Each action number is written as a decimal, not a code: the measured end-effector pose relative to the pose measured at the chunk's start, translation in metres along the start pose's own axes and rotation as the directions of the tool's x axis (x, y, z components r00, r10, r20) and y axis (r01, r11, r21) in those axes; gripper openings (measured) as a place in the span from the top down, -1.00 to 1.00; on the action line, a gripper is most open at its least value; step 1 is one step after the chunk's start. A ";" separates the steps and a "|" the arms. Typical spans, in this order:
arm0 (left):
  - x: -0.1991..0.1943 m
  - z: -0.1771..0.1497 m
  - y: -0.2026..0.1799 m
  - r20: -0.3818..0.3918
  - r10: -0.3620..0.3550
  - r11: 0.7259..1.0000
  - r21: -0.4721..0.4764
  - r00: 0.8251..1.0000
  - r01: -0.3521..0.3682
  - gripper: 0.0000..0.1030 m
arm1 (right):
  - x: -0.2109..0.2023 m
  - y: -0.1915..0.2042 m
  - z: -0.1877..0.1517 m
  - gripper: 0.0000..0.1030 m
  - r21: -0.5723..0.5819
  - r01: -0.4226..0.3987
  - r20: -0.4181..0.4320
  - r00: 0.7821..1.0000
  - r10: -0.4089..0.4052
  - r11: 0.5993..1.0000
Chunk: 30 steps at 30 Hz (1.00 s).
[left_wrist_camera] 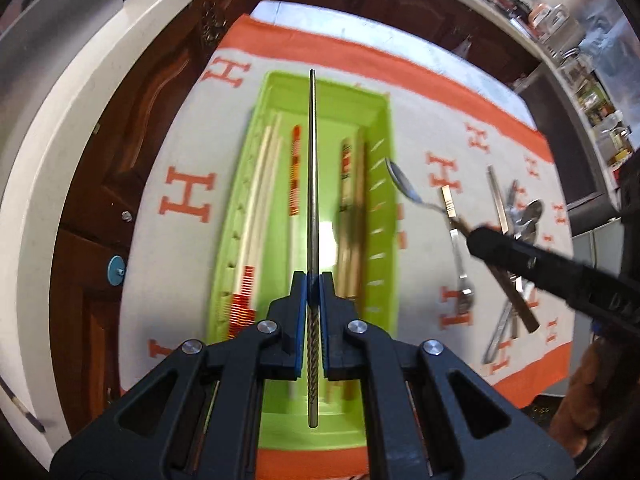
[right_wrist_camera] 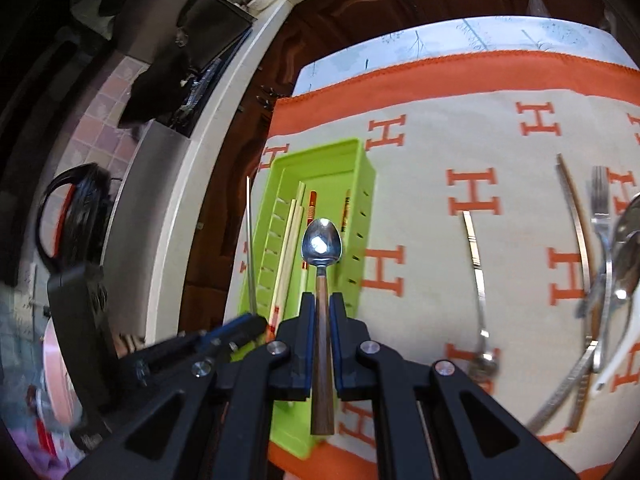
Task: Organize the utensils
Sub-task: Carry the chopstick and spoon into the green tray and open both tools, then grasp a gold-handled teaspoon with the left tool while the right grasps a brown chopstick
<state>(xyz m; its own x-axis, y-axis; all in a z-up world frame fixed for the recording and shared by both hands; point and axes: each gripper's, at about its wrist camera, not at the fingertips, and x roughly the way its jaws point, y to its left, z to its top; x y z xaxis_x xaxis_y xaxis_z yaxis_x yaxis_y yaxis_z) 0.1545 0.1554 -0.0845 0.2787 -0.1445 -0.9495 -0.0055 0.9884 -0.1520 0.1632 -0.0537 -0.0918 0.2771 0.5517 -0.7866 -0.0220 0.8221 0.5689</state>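
1. We are holding the left gripper [left_wrist_camera: 314, 280] over the green tray [left_wrist_camera: 382, 120], its jaws closed on a metal chopstick [left_wrist_camera: 312, 160]. The chopstick is running straight forward along the fingers, above the tray's middle.
2. We are holding the right gripper [right_wrist_camera: 323, 300] above the near end of the same tray [right_wrist_camera: 366, 184], its jaws clamping the wooden handle of a spoon [right_wrist_camera: 322, 242]. The spoon's bowl is pointing forward, raised over the tray.
3. In the left wrist view, the right gripper [left_wrist_camera: 474, 238] is reaching in from the right side, with the spoon [left_wrist_camera: 402, 184] tilted toward the tray's slotted wall.
4. Inside the tray, we are seeing pale chopsticks [left_wrist_camera: 266, 184], a red-patterned chopstick [left_wrist_camera: 295, 176] and brown chopsticks [left_wrist_camera: 354, 216] lying lengthwise.
5. The tray is resting on a cream cloth [right_wrist_camera: 436, 136] with orange H marks and an orange border.
6. Right of the tray, loose cutlery [right_wrist_camera: 592, 280] is lying on the cloth in a crossed pile, with one piece [right_wrist_camera: 476, 264] lying apart, nearer the tray.
7. Beyond the cloth, dark wooden cabinet doors [right_wrist_camera: 360, 4] and a pale countertop edge [left_wrist_camera: 80, 88] are curving around the scene.
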 end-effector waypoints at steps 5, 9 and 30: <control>0.021 0.001 0.005 -0.007 0.033 0.999 0.014 0.999 -0.033 0.93 | 0.040 0.013 -0.001 0.86 0.012 0.030 -0.058 0.998 -0.030 0.999; 0.020 -0.001 0.009 0.017 0.047 0.998 0.030 0.999 -0.047 0.88 | 0.060 0.022 -0.011 0.84 -0.010 0.020 -0.139 0.990 -0.021 1.000; -0.003 -0.019 -0.033 0.021 -0.028 0.997 0.072 0.999 0.026 0.36 | -0.031 -0.011 -0.043 0.84 -0.169 0.067 0.026 0.998 -0.063 0.983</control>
<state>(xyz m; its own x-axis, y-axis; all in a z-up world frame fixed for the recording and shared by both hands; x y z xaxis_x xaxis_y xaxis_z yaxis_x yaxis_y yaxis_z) 0.1358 0.1220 -0.0813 0.2989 -0.1706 -0.9389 0.0709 0.9851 -0.1564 0.1139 -0.0737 -0.0838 0.3031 0.4950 -0.8143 -0.1654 0.8689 0.4666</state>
